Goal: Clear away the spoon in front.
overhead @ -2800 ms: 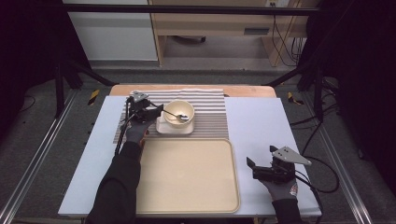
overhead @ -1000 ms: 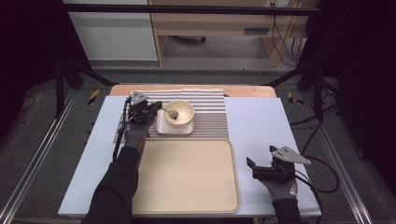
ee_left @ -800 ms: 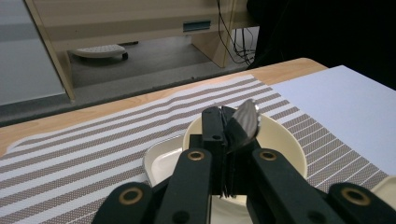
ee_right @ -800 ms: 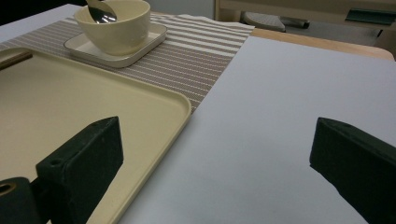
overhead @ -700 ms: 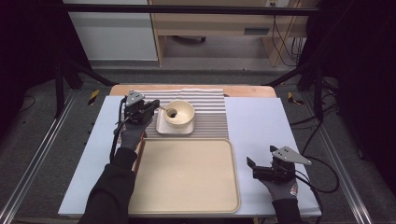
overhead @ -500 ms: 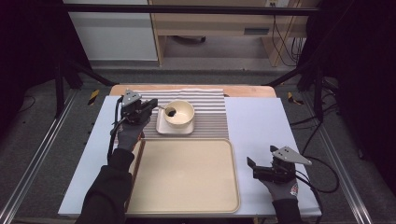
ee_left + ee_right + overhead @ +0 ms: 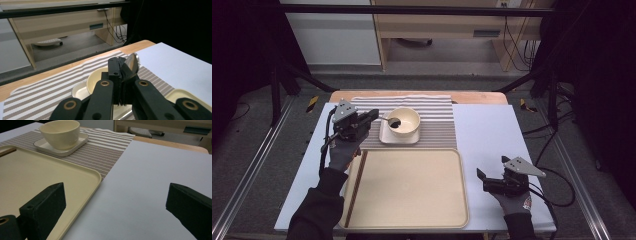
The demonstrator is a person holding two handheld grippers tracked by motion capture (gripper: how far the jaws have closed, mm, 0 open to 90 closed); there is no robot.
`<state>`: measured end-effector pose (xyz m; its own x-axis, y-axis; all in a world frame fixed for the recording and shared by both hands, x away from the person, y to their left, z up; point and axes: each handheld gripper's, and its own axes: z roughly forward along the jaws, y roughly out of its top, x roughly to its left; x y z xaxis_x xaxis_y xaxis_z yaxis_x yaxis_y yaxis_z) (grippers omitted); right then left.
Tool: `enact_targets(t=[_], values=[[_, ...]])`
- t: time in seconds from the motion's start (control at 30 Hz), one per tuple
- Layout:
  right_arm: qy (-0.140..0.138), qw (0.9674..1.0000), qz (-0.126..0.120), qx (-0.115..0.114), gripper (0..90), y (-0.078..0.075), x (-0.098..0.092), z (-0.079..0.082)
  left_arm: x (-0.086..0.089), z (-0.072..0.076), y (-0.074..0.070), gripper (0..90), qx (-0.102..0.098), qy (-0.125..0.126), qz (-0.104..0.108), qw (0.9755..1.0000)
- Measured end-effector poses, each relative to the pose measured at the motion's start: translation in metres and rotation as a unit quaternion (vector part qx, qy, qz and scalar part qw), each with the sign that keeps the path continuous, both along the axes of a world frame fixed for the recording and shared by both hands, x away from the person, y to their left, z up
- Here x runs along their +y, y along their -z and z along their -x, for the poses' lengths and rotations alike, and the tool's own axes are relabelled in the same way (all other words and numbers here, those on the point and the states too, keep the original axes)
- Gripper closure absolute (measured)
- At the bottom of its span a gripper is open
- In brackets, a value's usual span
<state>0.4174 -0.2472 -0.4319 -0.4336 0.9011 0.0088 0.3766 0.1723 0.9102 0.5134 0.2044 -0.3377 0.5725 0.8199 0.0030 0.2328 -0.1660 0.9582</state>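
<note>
Work in hand: a metal spoon [image 7: 390,120] was being lifted from a cream bowl [image 7: 404,121], judged from the grip and its position.
Left gripper [image 7: 371,116]: jaws pressed together on the spoon's handle; in the left gripper view the spoon [image 7: 131,63] stood up between the black jaws, its bowl end above the tips.
Spoon position: in the high view it reached from the gripper across the bowl's left rim, clear of the table, the dark scoop end over the bowl's inside.
Bowl: it sat on a small square plate [image 7: 387,137], which rested on a striped placemat [image 7: 437,120]; probably kept there so that drips fell inside.
Right gripper [image 7: 493,176]: jaws spread wide, nothing between them, held idle over the white table cover [image 7: 492,130] right of the tray; it appeared parked out of the way.
Tray [image 7: 412,220]: a cream tray lay bare near the person, save for dark chopsticks [image 7: 356,181] along its left edge; judged the likely destination for the tableware.
Risk: the narrow handle could pivot in the pinch.
</note>
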Motion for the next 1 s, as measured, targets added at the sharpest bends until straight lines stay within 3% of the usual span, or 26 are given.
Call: enact_targets(t=[0.43, 0.93, 1.0], values=[[0.0, 1.0, 0.002, 0.001, 3.1, 0.0, 0.001, 0.001, 0.004, 0.045, -0.003, 88.0, -0.007, 0.028, -0.014, 0.9995], [0.0, 1.0, 0.004, 0.0, 3.1, 0.0, 0.001, 0.003, 0.006, 0.083, 0.022, 88.0, 0.013, 0.053, -0.015, 0.9984], [-0.002, 1.0, 0.004, 0.001, 3.1, 0.001, 0.002, 0.004, 0.003, 0.085, 0.027, 88.0, 0.018, 0.055, -0.025, 0.998]])
